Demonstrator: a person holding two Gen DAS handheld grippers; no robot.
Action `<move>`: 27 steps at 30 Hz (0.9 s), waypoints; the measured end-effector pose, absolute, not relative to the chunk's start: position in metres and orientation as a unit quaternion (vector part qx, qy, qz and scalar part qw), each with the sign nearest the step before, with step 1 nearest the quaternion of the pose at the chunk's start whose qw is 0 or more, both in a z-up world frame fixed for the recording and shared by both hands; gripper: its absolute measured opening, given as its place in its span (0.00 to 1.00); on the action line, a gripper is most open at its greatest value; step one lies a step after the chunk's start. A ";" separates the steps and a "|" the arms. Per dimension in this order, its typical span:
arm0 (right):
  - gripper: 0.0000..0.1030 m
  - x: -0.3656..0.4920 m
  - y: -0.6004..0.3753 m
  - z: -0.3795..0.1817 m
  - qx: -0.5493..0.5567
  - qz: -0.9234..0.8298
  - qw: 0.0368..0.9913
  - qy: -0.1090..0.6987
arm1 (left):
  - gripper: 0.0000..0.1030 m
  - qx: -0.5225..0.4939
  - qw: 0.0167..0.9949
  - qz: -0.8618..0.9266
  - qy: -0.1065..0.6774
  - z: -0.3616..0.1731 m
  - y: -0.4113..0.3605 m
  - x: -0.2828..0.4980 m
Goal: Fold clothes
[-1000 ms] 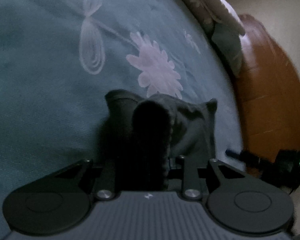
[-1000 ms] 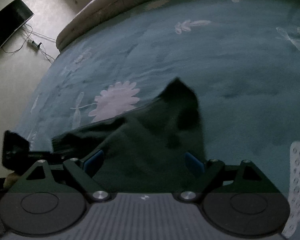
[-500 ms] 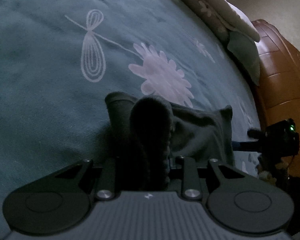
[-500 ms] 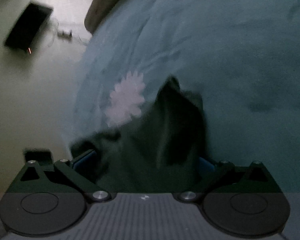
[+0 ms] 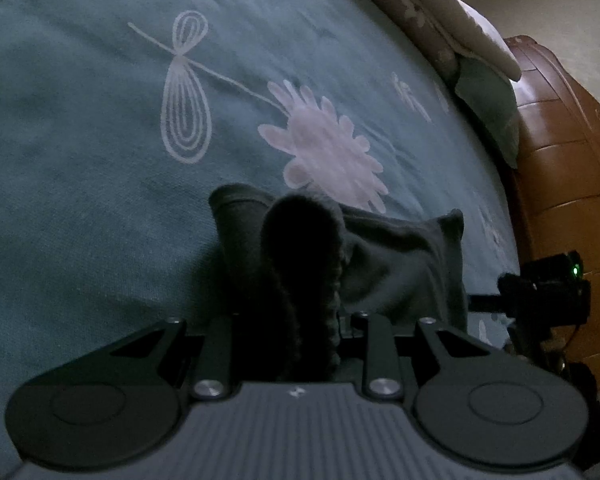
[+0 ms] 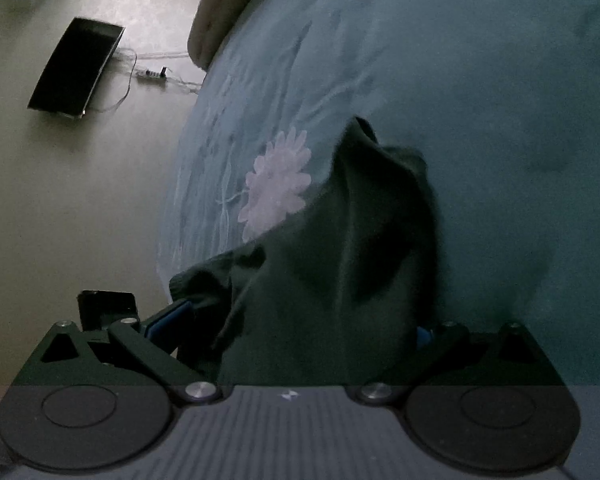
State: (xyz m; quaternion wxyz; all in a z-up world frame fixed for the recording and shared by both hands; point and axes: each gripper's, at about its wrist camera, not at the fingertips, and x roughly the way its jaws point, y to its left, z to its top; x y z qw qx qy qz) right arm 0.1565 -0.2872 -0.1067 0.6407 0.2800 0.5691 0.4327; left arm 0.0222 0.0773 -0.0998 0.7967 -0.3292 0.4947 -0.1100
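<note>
A dark green garment (image 5: 396,264) hangs bunched between both grippers above a teal bedspread with white flowers (image 5: 100,184). My left gripper (image 5: 300,280) is shut on a thick fold of it; the cloth hides the fingertips. In the right wrist view the same garment (image 6: 340,280) drapes over my right gripper (image 6: 304,320). Its blue-padded fingers (image 6: 172,316) stand wide apart with cloth lying between and over them. The right gripper also shows at the right edge of the left wrist view (image 5: 548,288).
Pillows (image 5: 460,32) and a brown wooden headboard (image 5: 560,160) lie at the right in the left wrist view. In the right wrist view the bed edge drops to a pale floor (image 6: 60,200) with a black flat screen (image 6: 76,68) and a power strip (image 6: 152,74).
The right gripper has swung toward the bed's edge and tilted, so more floor shows. The garment has lifted and bunched more. The left gripper keeps its hold and has shifted slightly.
</note>
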 end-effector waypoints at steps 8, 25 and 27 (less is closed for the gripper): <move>0.70 0.151 -0.314 -0.118 0.305 0.403 0.639 0.580 | 0.28 -0.345 0.792 -0.131 0.487 -0.106 0.085 0.020; 0.18 0.119 -0.275 -0.074 0.080 0.355 0.749 0.553 | 0.25 -0.317 0.796 -0.132 0.499 -0.094 0.078 0.026; 0.17 0.115 -0.276 -0.070 0.091 0.359 0.755 0.542 | 0.25 -0.300 0.801 -0.132 0.501 -0.088 0.075 0.027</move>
